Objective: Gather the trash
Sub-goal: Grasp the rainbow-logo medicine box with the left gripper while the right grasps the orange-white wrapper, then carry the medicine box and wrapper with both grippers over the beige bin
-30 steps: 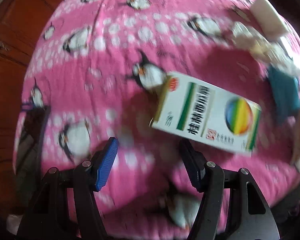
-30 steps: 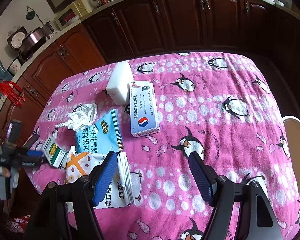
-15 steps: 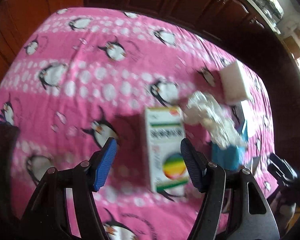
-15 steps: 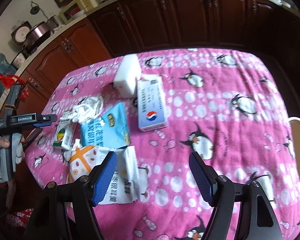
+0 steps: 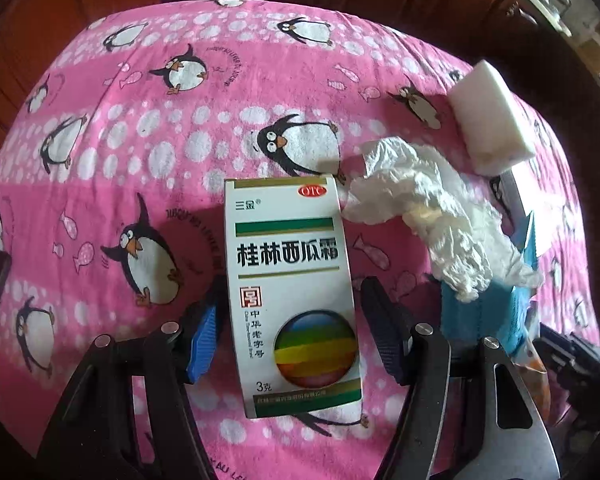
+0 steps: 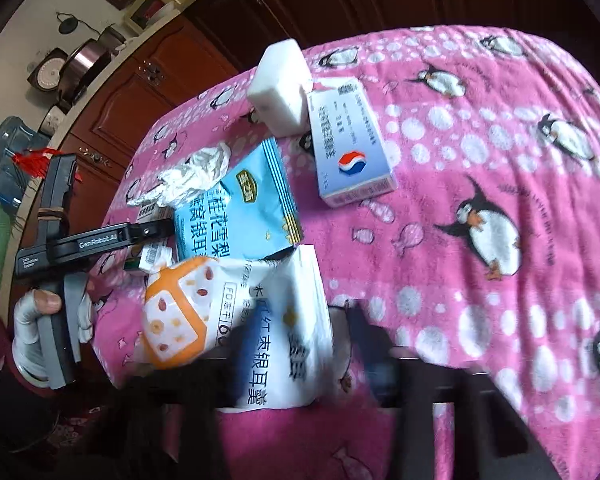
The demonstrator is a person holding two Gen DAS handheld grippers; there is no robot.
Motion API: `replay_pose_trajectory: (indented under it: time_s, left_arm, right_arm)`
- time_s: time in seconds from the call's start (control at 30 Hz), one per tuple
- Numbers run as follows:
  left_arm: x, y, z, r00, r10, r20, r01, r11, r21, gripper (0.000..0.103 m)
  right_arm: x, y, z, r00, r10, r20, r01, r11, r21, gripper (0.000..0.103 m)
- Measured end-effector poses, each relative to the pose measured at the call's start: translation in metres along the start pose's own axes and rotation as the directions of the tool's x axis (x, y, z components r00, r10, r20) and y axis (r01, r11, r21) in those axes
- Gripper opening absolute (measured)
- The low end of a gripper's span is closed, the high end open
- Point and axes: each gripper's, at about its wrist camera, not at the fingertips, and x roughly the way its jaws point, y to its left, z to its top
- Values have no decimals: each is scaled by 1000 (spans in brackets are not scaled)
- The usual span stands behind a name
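Note:
A white and green medicine box [image 5: 292,240] with a rainbow disc lies flat on the pink penguin cloth [image 5: 140,128]. My left gripper [image 5: 292,296] points down over it. Its jaws are closing, the box is between them, and a thin gap shows on each side. Crumpled tissue [image 5: 432,216] and a white foam block [image 5: 492,116] lie to the right. My right gripper [image 6: 308,336] is low over a white packet [image 6: 300,300] with blue print. Its jaws are closing around the packet. The fingers are smeared, so contact is unclear. An orange packet [image 6: 180,312], a blue packet [image 6: 240,208] and a blue-white box [image 6: 352,144] lie nearby.
Dark wooden cabinets [image 6: 148,92] run behind the table. A counter with a steel pot [image 6: 88,60] and water bottles [image 6: 8,140] is far left. A gloved hand [image 6: 32,320] holds the left gripper beyond the table's left edge.
The left gripper swung over the medicine box, which now lies lengthwise between narrower jaws. The right gripper sank toward the packets, and its fingers have drawn in around the white packet.

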Motion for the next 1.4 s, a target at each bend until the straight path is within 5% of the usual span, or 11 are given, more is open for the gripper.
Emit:
replay_pose_trajectory:
  time_s: [0.13, 0.43, 0.6, 0.63, 0.73, 0.93, 1.1, 1.4]
  left_arm:
    - [-12, 5, -3, 999, -34, 9, 34, 999, 12, 52]
    - [-70, 3, -6, 990, -81, 119, 75, 996, 56, 51]
    - [-91, -12, -3, 980, -122, 155, 108, 989, 100, 51]
    - [-93, -14, -5, 979, -129, 156, 113, 988, 105, 51]
    - [-99, -21, -10, 977, -152, 153, 133, 983, 129, 51]
    - [-106, -39, -12, 972, -175, 156, 149, 976, 161, 51]
    - [-103, -53, -13, 974, -178, 140, 149, 970, 193, 51]
    - [-109, -111, -13, 963, -233, 135, 184, 935, 305, 51]
  right_arm:
    - [-19, 3, -2, 999, 8, 51, -6, 1000, -30, 14]
    - [-62, 4, 3, 988, -23, 153, 33, 998, -61, 12]
    - [-56, -11, 3, 993, -46, 112, 49, 999, -21, 12]
    - [-52, -17, 2, 995, -43, 93, 43, 999, -2, 14]
    - [-42, -29, 0, 997, -38, 64, 36, 999, 38, 48]
    - [-18, -37, 0, 999, 14, 42, -17, 998, 66, 50]
    - [-20, -28, -5, 997, 36, 74, -38, 999, 22, 15]
    - [-107, -40, -5, 962, -10, 275, 3, 1000, 25, 10]
